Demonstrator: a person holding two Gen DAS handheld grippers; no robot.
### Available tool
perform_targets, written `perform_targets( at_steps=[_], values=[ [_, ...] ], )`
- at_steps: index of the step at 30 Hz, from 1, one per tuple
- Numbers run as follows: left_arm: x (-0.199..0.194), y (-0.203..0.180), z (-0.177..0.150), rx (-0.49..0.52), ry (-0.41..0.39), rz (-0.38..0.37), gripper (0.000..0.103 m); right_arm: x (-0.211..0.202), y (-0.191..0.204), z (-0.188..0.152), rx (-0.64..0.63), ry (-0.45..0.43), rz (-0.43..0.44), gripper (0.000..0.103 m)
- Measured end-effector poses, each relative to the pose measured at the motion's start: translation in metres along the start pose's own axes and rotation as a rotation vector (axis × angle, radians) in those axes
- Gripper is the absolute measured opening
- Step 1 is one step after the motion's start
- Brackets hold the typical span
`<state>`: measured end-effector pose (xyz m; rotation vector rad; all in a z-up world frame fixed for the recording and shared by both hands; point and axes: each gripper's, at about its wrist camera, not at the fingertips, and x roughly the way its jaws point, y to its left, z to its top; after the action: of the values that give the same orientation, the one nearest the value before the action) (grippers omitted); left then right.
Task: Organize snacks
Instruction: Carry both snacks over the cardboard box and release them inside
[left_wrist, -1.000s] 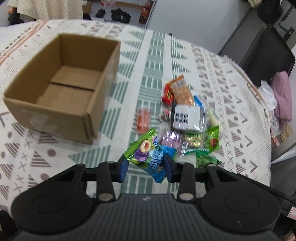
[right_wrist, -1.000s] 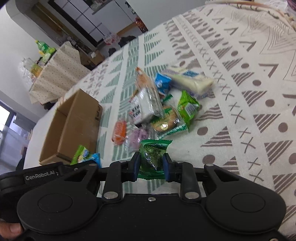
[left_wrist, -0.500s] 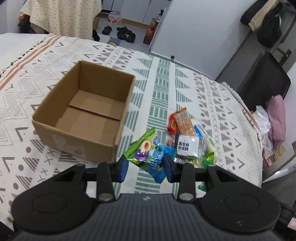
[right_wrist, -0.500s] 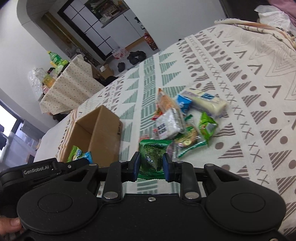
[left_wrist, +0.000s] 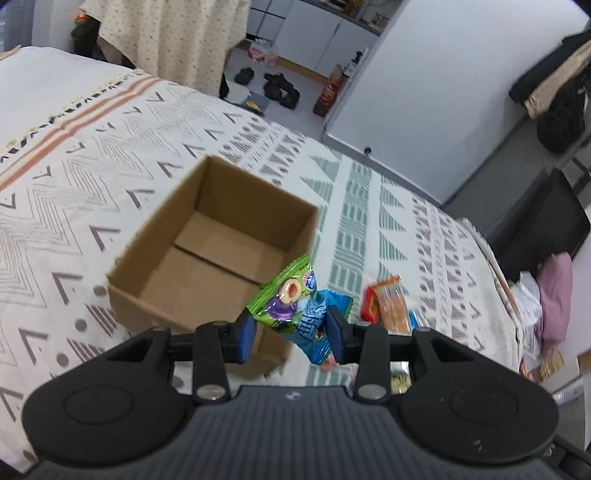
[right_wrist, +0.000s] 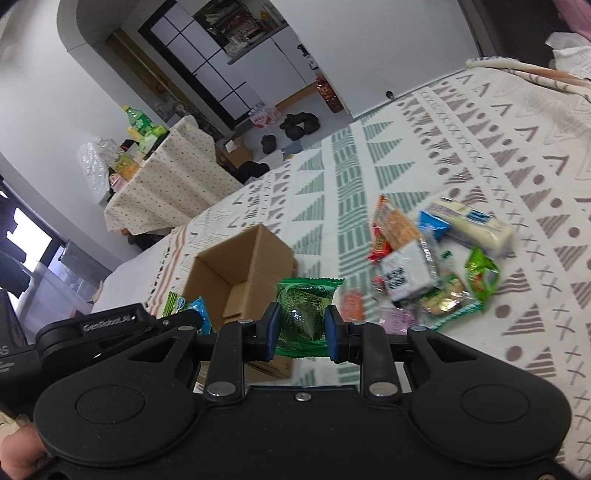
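Over the patterned bedspread (left_wrist: 110, 177), the left gripper (left_wrist: 291, 328) is clenched on two snack packets at once, a green fruit-candy packet (left_wrist: 282, 295) and a blue packet (left_wrist: 314, 325) pressed side by side between its blue pads (left_wrist: 246, 332), so the jaws stand only partly closed around them; the packets hang just above the near right corner of the open cardboard box (left_wrist: 207, 254), whose floor shows bare. In the right wrist view, the right gripper (right_wrist: 301, 326) grips a dark green snack packet (right_wrist: 304, 314) tight between its pads (right_wrist: 273, 328), the packet upright and lifted clear of the cloth, just right of the box (right_wrist: 240, 273); the left gripper's body (right_wrist: 110, 328) shows at the lower left with its green and blue packets beside the box. The remaining snack pile (right_wrist: 424, 266) lies on the bedspread (right_wrist: 517, 147) to the right, apart from the box; it includes an orange cracker pack (right_wrist: 397, 225), a white packet (right_wrist: 402, 273) and a pale long packet (right_wrist: 472, 225).
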<state>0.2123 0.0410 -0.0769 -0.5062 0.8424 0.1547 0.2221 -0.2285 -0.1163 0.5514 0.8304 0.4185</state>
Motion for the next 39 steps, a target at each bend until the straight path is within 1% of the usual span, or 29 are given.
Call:
perform_targets(
  at_steps=[3,9,12,17,18,22,27,28,30,32,35,38,39],
  values=[
    [0.002,0.009,0.008,-0.009,-0.008,0.014,0.039,0.007,0.014,0.003,-0.014,-0.003,0.013,0.025],
    [0.008,0.028,0.014,-0.045,-0.022,0.039,0.039,0.027,0.043,0.005,-0.034,0.009,0.044,0.025],
    [0.013,0.040,0.016,-0.076,-0.026,0.047,0.039,0.039,0.055,0.005,-0.046,0.020,0.050,0.026],
    [0.017,0.061,0.019,-0.159,-0.033,0.077,0.039,0.058,0.072,0.001,-0.069,0.052,0.056,0.026],
    [0.016,0.065,0.020,-0.173,-0.034,0.072,0.039,0.062,0.076,0.000,-0.076,0.058,0.057,0.026],
    [0.013,0.073,0.022,-0.193,-0.053,0.092,0.039,0.076,0.089,-0.002,-0.085,0.076,0.062,0.026],
    [0.013,0.079,0.023,-0.229,-0.065,0.097,0.040,0.086,0.103,-0.002,-0.106,0.088,0.070,0.026],
    [0.013,0.081,0.023,-0.235,-0.070,0.096,0.042,0.087,0.105,-0.002,-0.111,0.088,0.072,0.026],
    [0.011,0.082,0.024,-0.243,-0.075,0.105,0.044,0.089,0.108,0.001,-0.116,0.085,0.073,0.026],
    [0.009,0.083,0.024,-0.251,-0.077,0.124,0.052,0.090,0.111,0.004,-0.120,0.081,0.073,0.026],
    [0.007,0.083,0.025,-0.257,-0.090,0.131,0.060,0.093,0.115,0.010,-0.125,0.068,0.093,0.026],
    [0.005,0.082,0.025,-0.258,-0.094,0.136,0.068,0.097,0.118,0.014,-0.133,0.077,0.112,0.030],
    [0.005,0.082,0.024,-0.257,-0.095,0.137,0.069,0.097,0.118,0.015,-0.139,0.079,0.113,0.034]
  ],
)
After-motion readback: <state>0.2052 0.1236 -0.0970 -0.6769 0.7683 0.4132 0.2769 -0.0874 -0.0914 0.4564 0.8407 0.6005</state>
